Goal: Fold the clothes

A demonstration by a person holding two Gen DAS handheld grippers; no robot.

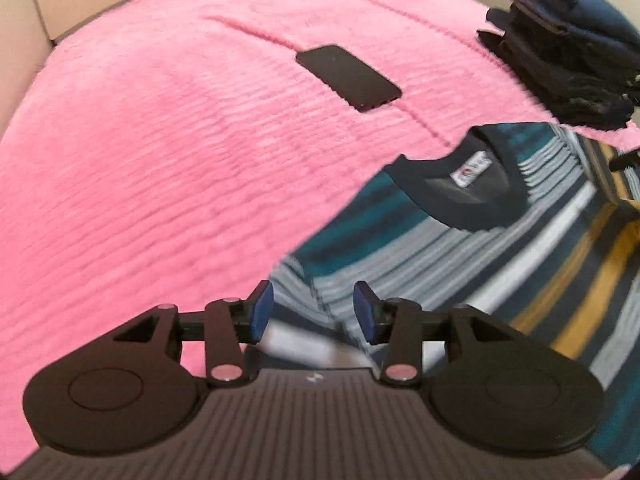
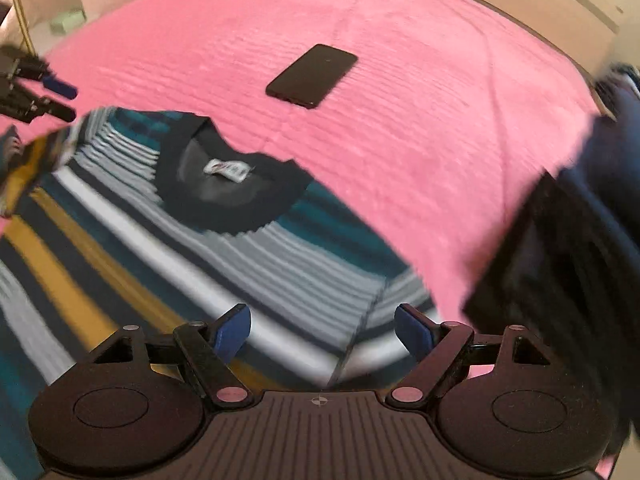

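A striped shirt [image 1: 460, 248] in teal, grey, white, navy and mustard lies spread on the pink blanket [image 1: 160, 160], its dark collar and white label facing up. My left gripper [image 1: 314, 312] is open over the shirt's edge near one shoulder, and its blue pads grip no cloth. In the right wrist view the same shirt [image 2: 180, 248] fills the lower left. My right gripper [image 2: 323, 334] is open above the other shoulder seam, holding nothing. The left gripper [image 2: 66, 100] shows at the far left edge, fingers apart.
A black phone [image 1: 348, 78] lies face up on the blanket beyond the collar, also seen as the phone [image 2: 312, 76] in the right wrist view. A stack of dark folded clothes [image 1: 560, 60] sits at the right; the same dark stack [image 2: 560, 260] is close beside my right gripper.
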